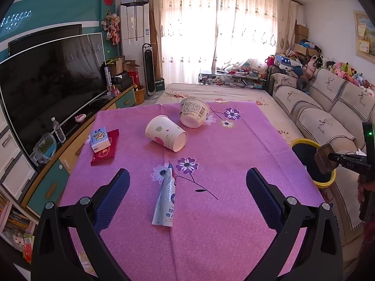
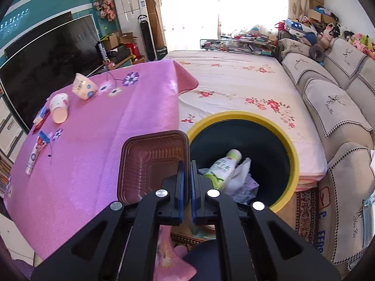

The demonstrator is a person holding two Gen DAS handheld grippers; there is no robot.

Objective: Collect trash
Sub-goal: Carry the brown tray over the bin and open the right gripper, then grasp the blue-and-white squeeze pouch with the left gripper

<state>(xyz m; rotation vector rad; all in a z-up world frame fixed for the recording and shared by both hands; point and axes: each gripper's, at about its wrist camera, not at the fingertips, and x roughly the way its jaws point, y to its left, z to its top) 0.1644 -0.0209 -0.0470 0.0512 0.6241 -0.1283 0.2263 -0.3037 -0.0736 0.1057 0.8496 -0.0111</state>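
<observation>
Right jaws [image 2: 187, 164] pinch the rim of a brown plastic tray [image 2: 152, 164], held beside the yellow-rimmed bin [image 2: 290, 145], which contains a bottle [image 2: 222, 166] and wrappers. Left jaws [image 1: 187, 180] stand spread over a flattened tube [image 1: 166, 196] on the pink worktop [image 1: 234, 164]; a paper cup [image 1: 166, 133] and a tub [image 1: 194, 112] lie beyond.

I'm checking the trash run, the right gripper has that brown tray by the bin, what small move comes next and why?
Probably carry the brown tray a little further right until it hangs over the bin, then open. The right gripper is shut on the tray's edge, yet most of the tray hangs over the pink tablecloth, beside the yellow rim rather than above the opening.
</observation>
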